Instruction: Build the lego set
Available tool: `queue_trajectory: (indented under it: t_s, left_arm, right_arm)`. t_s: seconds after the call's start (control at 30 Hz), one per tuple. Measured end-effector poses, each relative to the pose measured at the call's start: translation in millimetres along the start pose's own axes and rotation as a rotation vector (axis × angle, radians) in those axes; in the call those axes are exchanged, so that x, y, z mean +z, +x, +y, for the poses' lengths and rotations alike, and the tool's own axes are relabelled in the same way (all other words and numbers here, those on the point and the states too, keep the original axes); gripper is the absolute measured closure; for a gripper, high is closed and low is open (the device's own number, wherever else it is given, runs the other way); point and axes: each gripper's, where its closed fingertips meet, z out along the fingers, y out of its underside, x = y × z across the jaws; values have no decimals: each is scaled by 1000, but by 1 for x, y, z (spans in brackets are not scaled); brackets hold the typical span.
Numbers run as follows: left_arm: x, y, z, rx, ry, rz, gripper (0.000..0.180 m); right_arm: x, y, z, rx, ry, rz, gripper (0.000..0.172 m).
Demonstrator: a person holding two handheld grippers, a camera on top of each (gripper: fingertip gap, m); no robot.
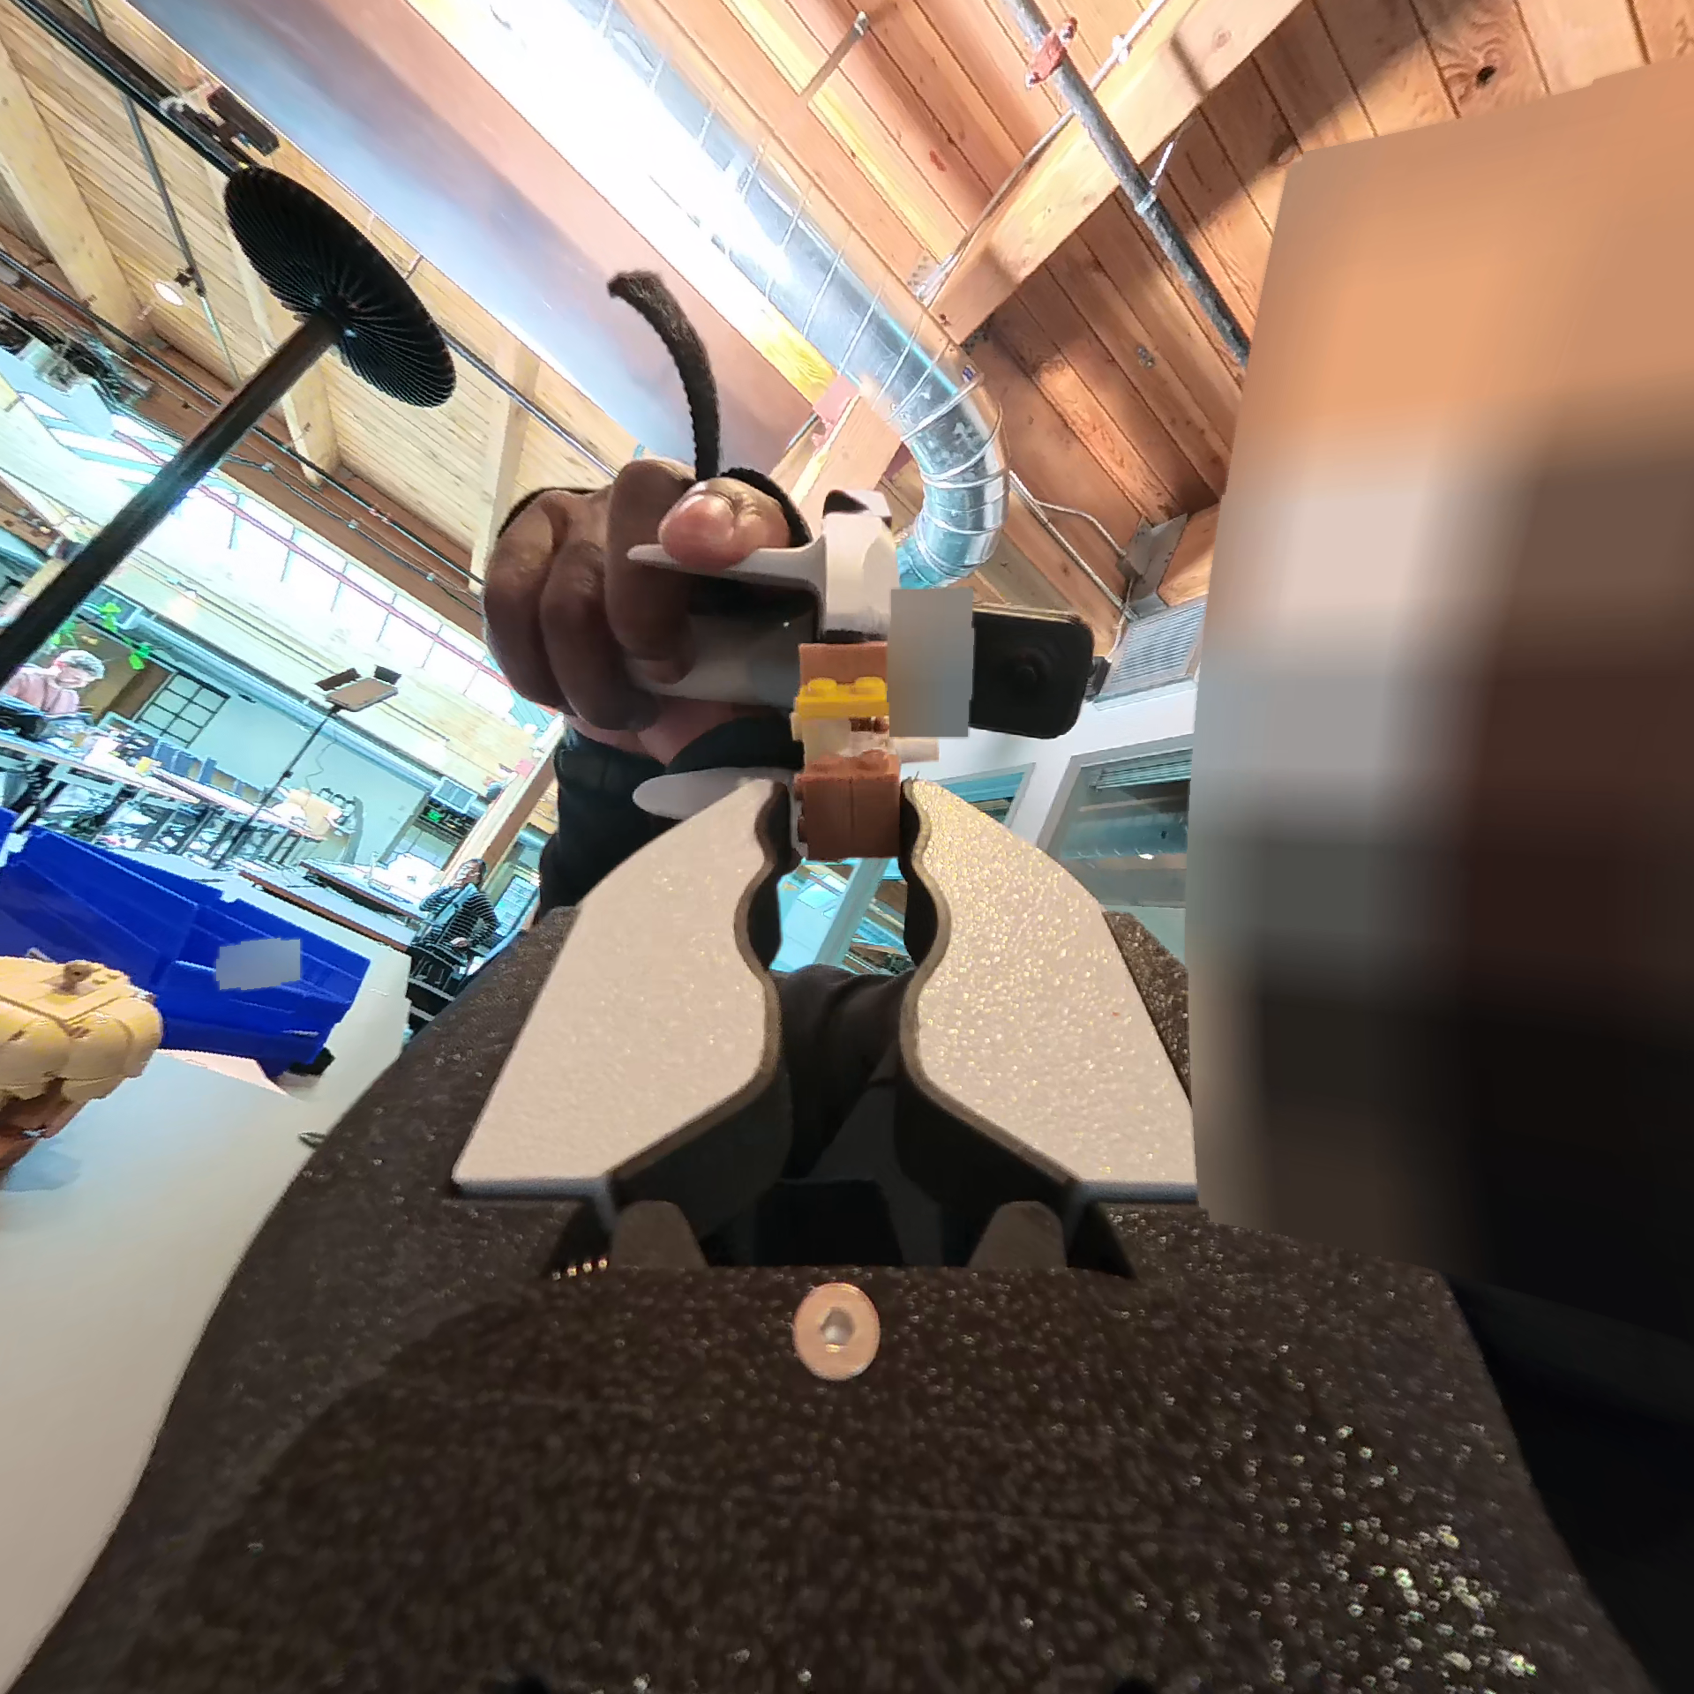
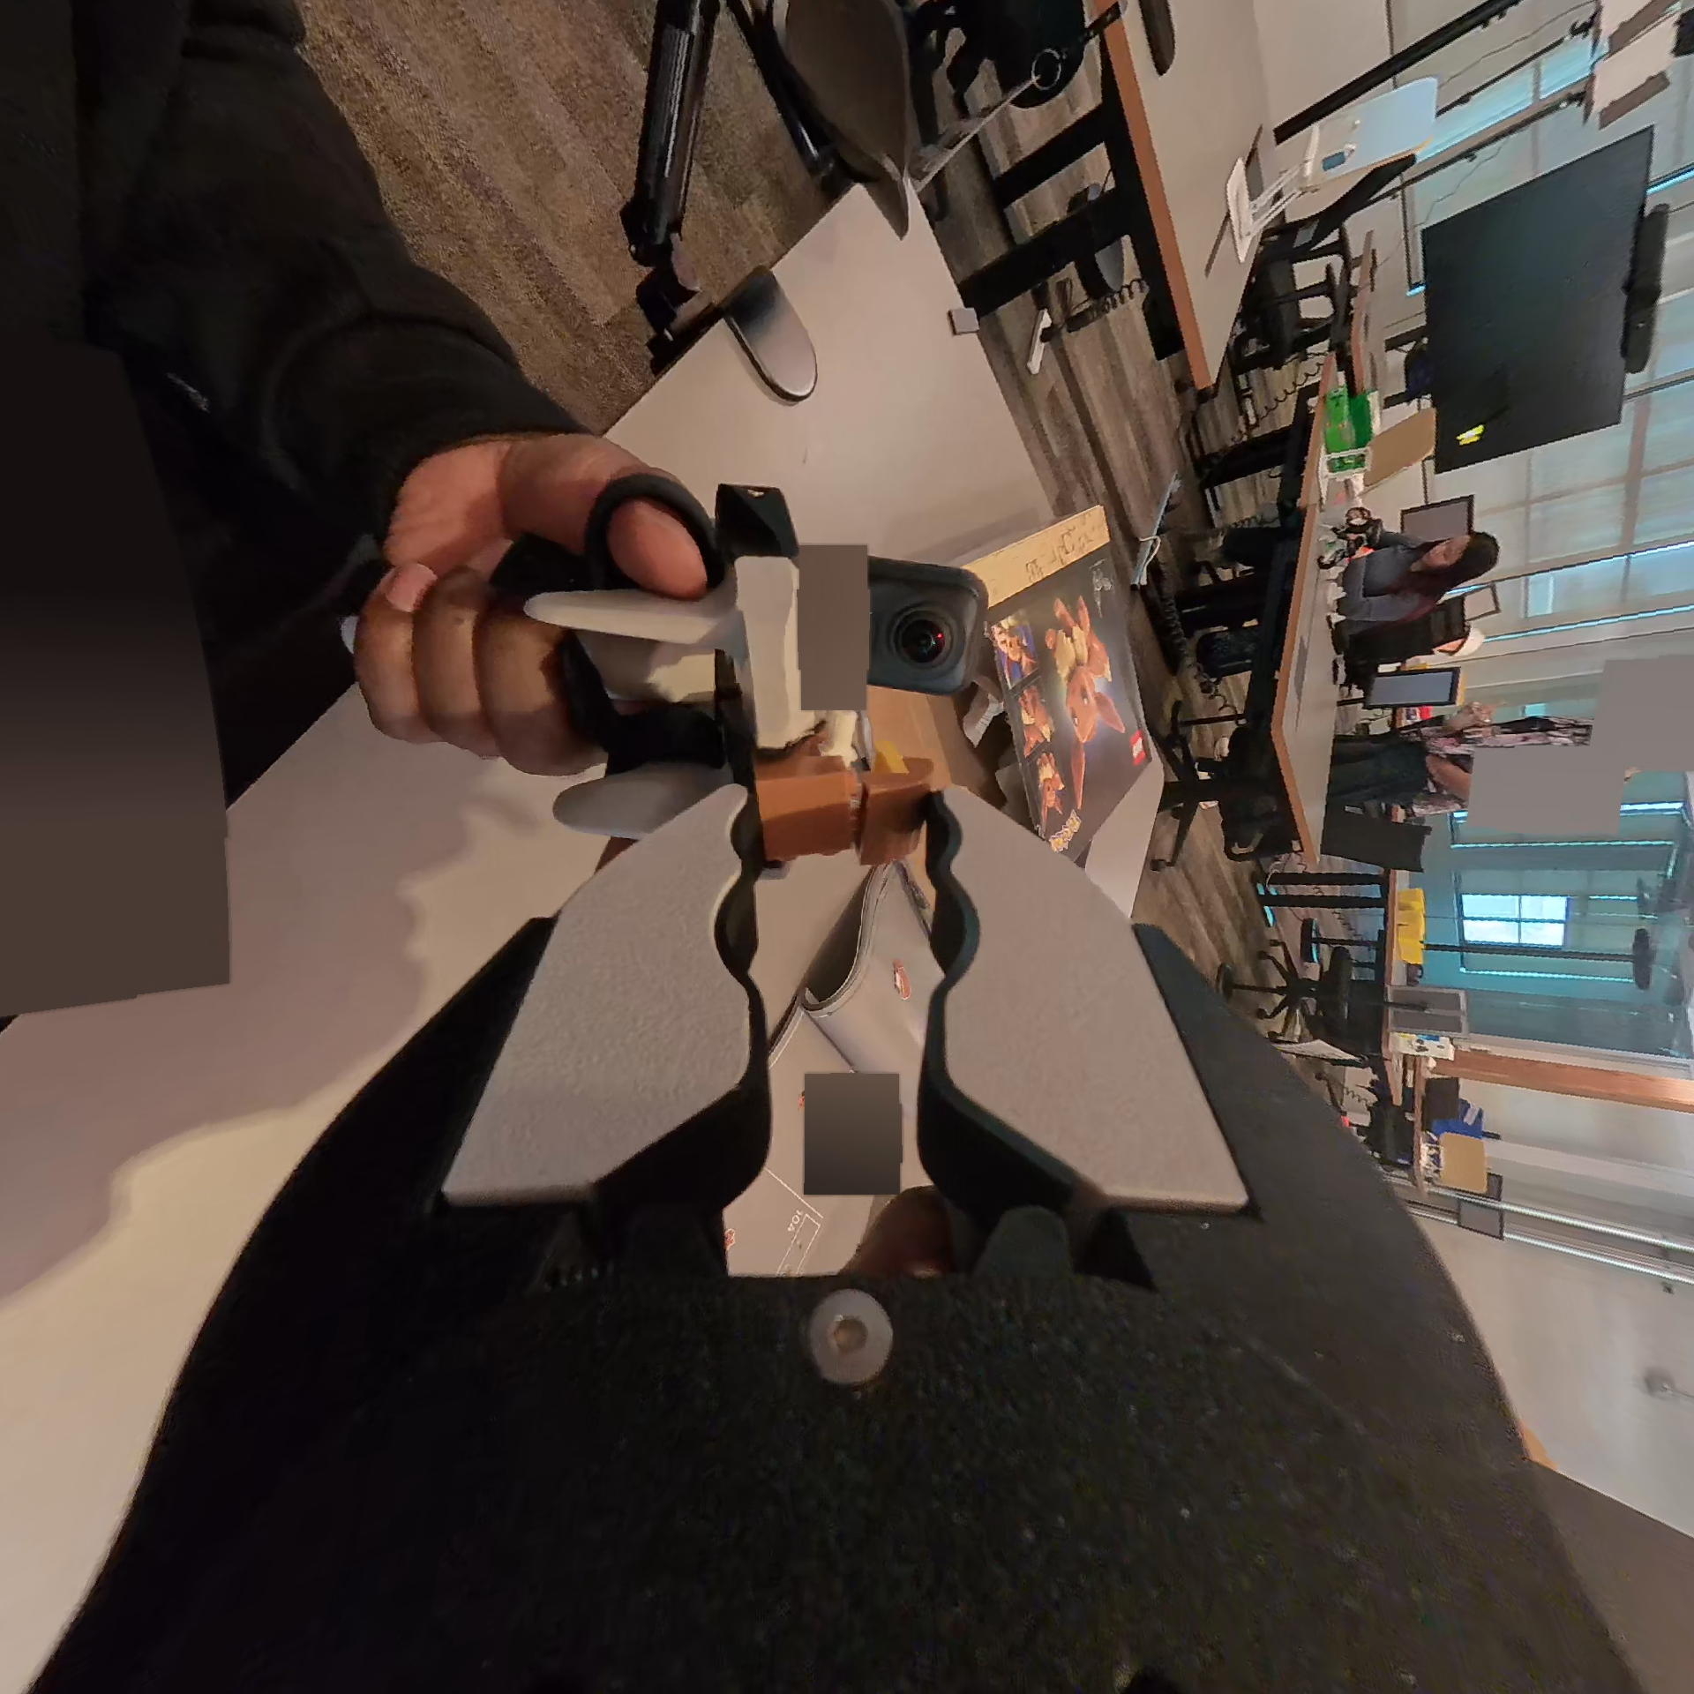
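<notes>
L gripper (image 1: 839, 816) is seen clamped on the brown end of a small brick assembly (image 1: 845, 761), both fingertips pressed against the lower brown block; a yellow plate, a cream/white middle and a second brown block are stacked beyond it. R gripper (image 2: 839, 816) is likewise shut on the brown bricks of the same assembly (image 2: 830, 811), fingertips against its two ends, approached crosswise to the L one. Assembly is thus held in mid-air between the two grippers, well above the white surface (image 2: 293, 962), prob. so each brown end is braced by its own gripper. Each gripper is gripped by a hand (image 2: 495, 632) just behind the piece, camera body close alongside, so room at the piece is tight. Lower down, a printed box (image 2: 1072, 697) lies near the surface's far edge; blue bins (image 1: 165, 926) and a tan brick model (image 1: 64, 1027) sit off to the side, well apart.
</notes>
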Motion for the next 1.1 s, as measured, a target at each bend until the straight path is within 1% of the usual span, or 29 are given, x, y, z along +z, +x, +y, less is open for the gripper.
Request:
queue_trajectory:
  t_s: [0.27, 0.4, 0.7, 0.87, 1.1]
  left_arm:
    - [-7, -3, -7, 41, 4, -36, 158]
    - [-6, -2, -5, 66, -8, -32, 161]
    - [-8, 4, -2, 207, -47, -41, 162]
    - [-8, 4, -3, 190, -47, -35, 162]
    - [-8, 5, -1, 93, -63, -25, 162]
  right_arm:
    - [-4, 3, 2, 22, 20, 10, 138]
    - [-2, 2, 2, 19, 21, 2, 138]
    - [-1, 2, -4, 35, 48, -21, 138]
    - [0, 2, -5, 24, 45, -21, 138]
    - [-1, 0, -7, -37, 50, -21, 138]
